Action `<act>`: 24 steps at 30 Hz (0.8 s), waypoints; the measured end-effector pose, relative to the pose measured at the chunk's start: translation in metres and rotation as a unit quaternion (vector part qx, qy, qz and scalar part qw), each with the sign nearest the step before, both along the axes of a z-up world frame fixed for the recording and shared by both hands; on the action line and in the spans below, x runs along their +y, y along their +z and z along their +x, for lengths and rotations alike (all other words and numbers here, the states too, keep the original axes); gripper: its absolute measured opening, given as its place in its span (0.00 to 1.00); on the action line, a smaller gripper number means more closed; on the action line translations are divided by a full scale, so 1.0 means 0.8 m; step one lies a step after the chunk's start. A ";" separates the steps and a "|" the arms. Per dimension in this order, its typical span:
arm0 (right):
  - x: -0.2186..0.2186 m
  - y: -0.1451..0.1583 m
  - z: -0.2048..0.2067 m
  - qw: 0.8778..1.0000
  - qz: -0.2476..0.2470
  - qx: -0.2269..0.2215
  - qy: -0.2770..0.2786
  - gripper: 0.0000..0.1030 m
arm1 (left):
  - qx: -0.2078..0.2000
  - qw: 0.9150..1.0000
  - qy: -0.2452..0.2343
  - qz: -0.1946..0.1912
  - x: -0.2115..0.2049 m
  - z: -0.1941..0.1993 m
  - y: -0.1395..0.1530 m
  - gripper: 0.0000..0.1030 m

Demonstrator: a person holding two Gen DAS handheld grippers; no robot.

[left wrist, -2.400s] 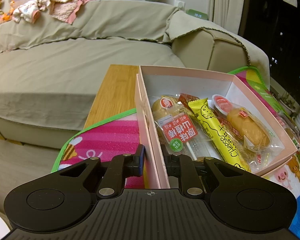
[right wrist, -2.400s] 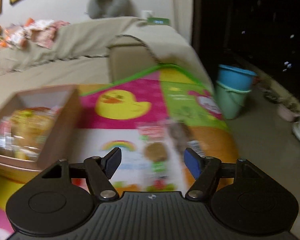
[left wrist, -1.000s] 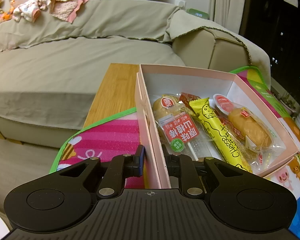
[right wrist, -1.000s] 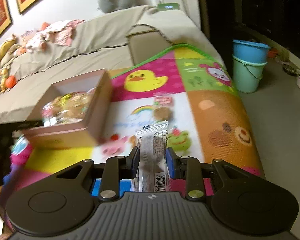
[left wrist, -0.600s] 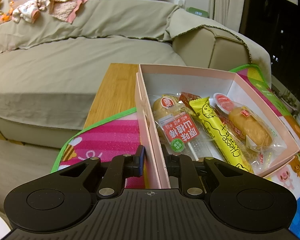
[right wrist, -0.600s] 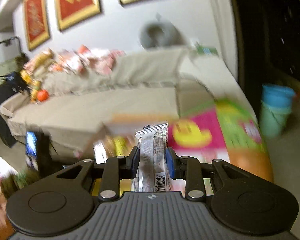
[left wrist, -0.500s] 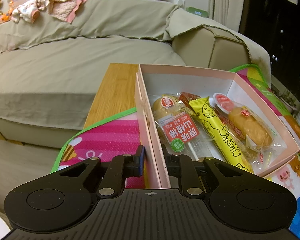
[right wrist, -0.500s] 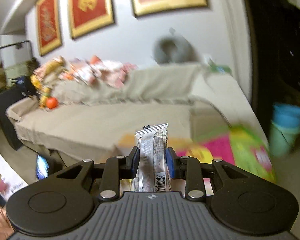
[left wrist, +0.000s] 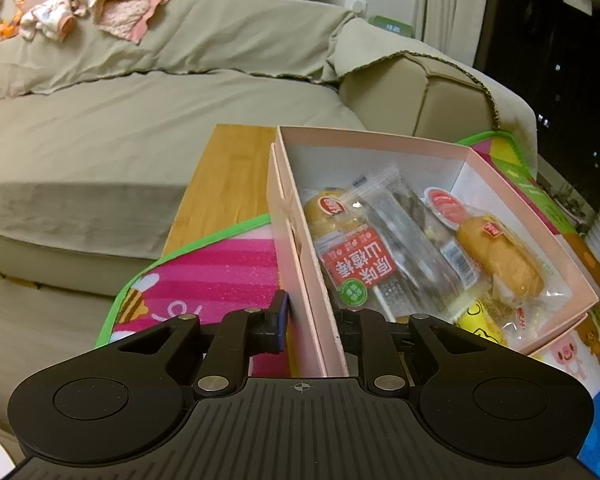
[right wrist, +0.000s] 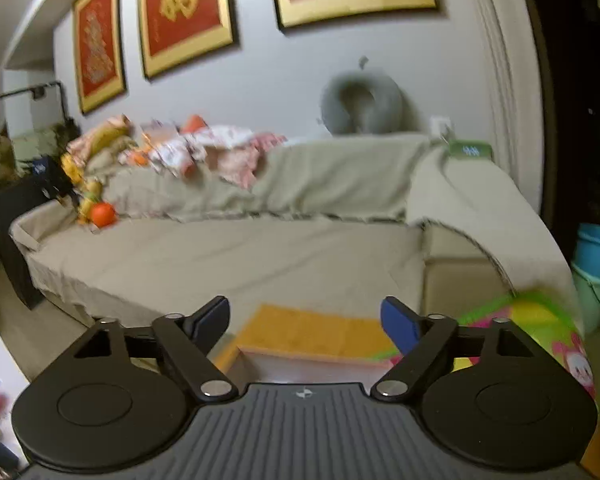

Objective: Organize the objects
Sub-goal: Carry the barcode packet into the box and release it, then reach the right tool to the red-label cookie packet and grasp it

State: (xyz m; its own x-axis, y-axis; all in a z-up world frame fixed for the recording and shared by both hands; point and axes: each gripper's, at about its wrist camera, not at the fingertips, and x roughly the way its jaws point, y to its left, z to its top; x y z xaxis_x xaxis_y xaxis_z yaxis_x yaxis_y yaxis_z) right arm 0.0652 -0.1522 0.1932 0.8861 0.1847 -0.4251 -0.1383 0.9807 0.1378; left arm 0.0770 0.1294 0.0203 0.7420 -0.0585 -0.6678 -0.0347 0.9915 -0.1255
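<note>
Since a second ago the right hand-held gripper [right wrist: 304, 318] has let go: jaws spread, nothing between them, hovering above the pink box's far rim. Clear-wrapped snack bar [left wrist: 404, 236] it was carrying now lies in the pink box [left wrist: 296, 216], slanted across the other packets between the red-label skewer pack [left wrist: 356, 268] and the bun [left wrist: 500, 256]. Left hand-held gripper [left wrist: 310, 320] pinches the box's near-left wall, one finger outside and one inside, likely to keep the box from sliding on the play mat [left wrist: 220, 272] during drops. Box sits on the mat-covered worktop [left wrist: 228, 184], next to the sofa [left wrist: 140, 140]. Contents look loosely piled, not yet squared up.
</note>
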 end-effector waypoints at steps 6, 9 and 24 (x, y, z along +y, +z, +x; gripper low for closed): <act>-0.039 -0.051 -0.020 0.998 -0.003 0.045 -0.037 0.90 | 0.000 1.000 0.000 0.000 0.001 0.000 0.000 0.19; -0.059 -0.076 -0.036 0.996 -0.014 0.061 -0.059 0.92 | 0.000 1.000 0.000 0.000 0.001 0.000 -0.001 0.19; -0.139 -0.188 -0.085 0.980 -0.045 0.135 -0.136 0.96 | 0.004 1.000 0.006 0.012 -0.005 0.001 0.000 0.16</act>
